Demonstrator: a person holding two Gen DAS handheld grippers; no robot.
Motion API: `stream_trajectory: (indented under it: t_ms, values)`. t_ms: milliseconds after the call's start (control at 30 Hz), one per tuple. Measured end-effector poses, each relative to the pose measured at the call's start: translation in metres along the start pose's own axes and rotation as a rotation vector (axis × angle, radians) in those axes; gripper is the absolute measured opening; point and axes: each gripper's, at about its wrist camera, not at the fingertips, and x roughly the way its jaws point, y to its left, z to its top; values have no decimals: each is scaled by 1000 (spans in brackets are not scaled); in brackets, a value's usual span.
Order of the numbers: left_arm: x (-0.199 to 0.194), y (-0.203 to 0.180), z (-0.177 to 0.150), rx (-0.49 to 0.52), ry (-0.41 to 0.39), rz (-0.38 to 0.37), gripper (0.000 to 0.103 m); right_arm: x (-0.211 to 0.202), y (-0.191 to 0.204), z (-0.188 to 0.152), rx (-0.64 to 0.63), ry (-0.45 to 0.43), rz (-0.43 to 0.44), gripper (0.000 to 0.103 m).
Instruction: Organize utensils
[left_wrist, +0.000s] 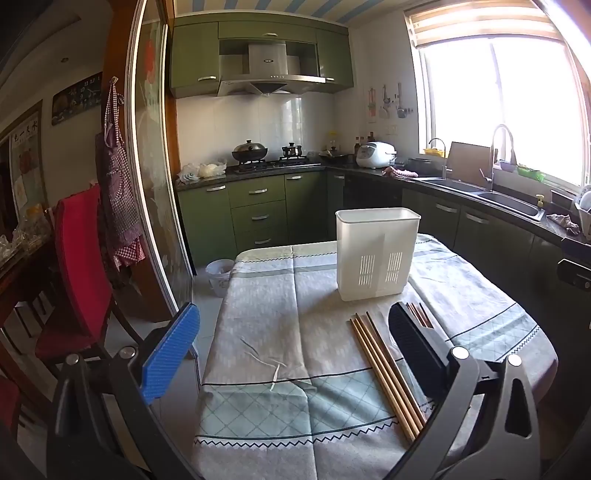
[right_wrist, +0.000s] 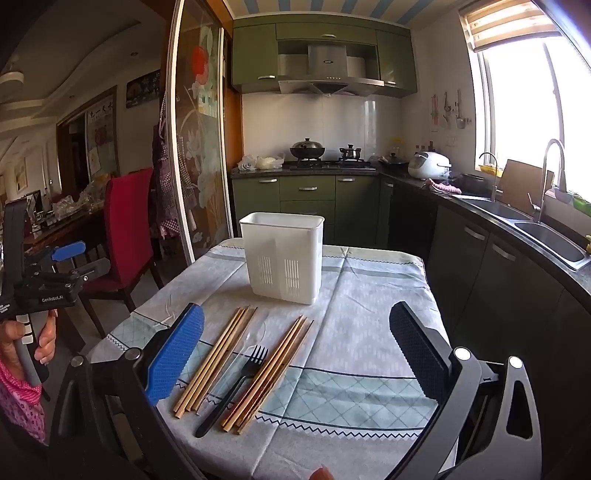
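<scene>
Both claws stand wide and hold nothing. The right claw (right_wrist: 295, 354) hangs above the near end of the surface (right_wrist: 369, 295), tipped a little downward, its blue pad on one side and its black pad on the other. Between and just below them lie the utensils: a bundle of chopsticks (right_wrist: 216, 363) toward the blue pad, a black fork (right_wrist: 236, 387) beside it, and a second bundle (right_wrist: 269, 373) just beside the fork. There may also be a clear plastic utensil between the first bundle and the fork — it is too faint to be sure. All lie flat on the checked cloth, tips pointing away toward the white holder (right_wrist: 282, 256), which stands upright farther back, apart from them.

The left claw (left_wrist: 295, 347) hovers off to the side of the same surface, and only chopsticks show near its black pad; the holder (left_wrist: 376, 253) stands ahead of it. In the right view the person's hand (right_wrist: 22, 343) grips the left claw's handle at the edge of the frame.

By my reading the task has barely begun — nothing is in the holder yet as far as can be seen, though its inside is hidden. The step in hand is the approach to a first pick. The next move calls for lowering one claw over a bundle or the fork and closing across its narrow width, low to the cloth without snagging it. Thin sticks may roll or splay.
</scene>
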Motion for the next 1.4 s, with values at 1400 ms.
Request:
stream_trajectory:
  t_ms: [1400]
  values:
    - [-6,2,4,-7,4,7,97,4,0,1,-1,23,-32,99]
